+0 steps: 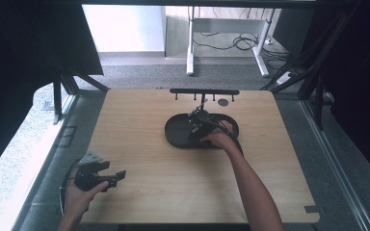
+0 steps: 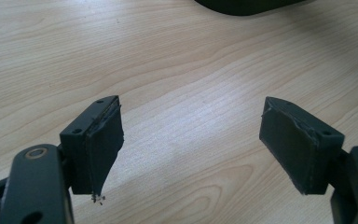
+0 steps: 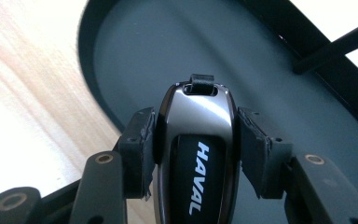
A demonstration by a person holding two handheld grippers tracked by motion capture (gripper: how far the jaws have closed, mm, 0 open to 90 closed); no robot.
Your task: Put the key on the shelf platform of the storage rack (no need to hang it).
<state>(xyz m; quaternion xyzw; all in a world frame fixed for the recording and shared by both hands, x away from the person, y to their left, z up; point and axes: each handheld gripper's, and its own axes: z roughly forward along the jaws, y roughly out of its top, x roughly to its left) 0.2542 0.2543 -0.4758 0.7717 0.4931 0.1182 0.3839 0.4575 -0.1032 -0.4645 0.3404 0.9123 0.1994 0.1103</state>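
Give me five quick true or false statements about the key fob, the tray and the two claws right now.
1. The right claw is shut on the key fob. True.
2. The key fob reads HAVAL. True.
3. The left claw grips a pen. False: its jaws stand open over the bare wooden table, nothing between them.
4. The right claw is above the black oval tray. True.
5. The tray sits at the table's near left corner. False: in the high view it lies toward the far middle, before the black rack.
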